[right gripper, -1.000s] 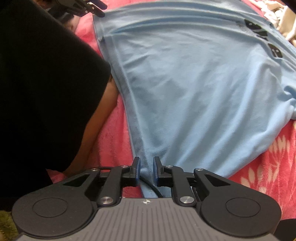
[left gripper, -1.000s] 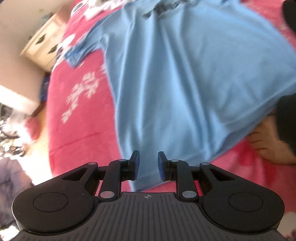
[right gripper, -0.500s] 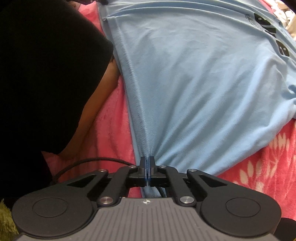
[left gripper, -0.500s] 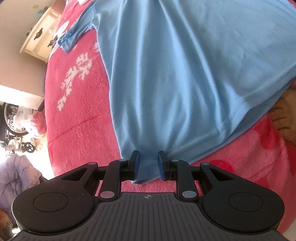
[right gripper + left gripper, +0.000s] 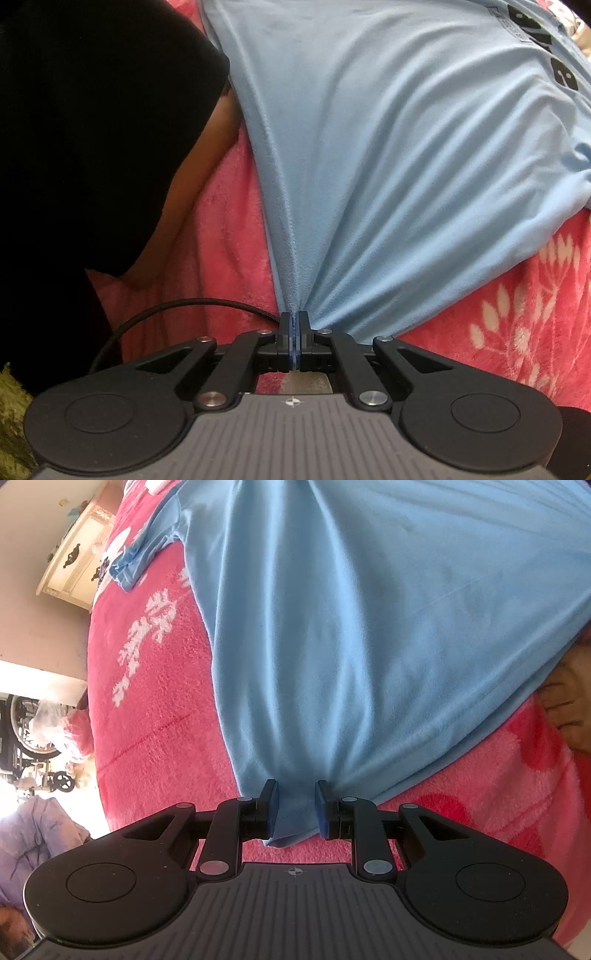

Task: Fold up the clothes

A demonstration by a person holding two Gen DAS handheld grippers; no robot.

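T-shirt [image 5: 388, 155] lengthwise away, right gripper [image 5: 294, 341] clamped on hem corner, left gripper [image 5: 295, 810] apart astride other.

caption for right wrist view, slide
Right gripper shut on blue shirt hem, over pink blanket.

One light-blue T-shirt [image 5: 369, 620], one pink floral blanket [image 5: 147, 716], two grippers (left gripper [image 5: 294, 809], right gripper [image 5: 294, 334]), one cream dresser [image 5: 74, 566].
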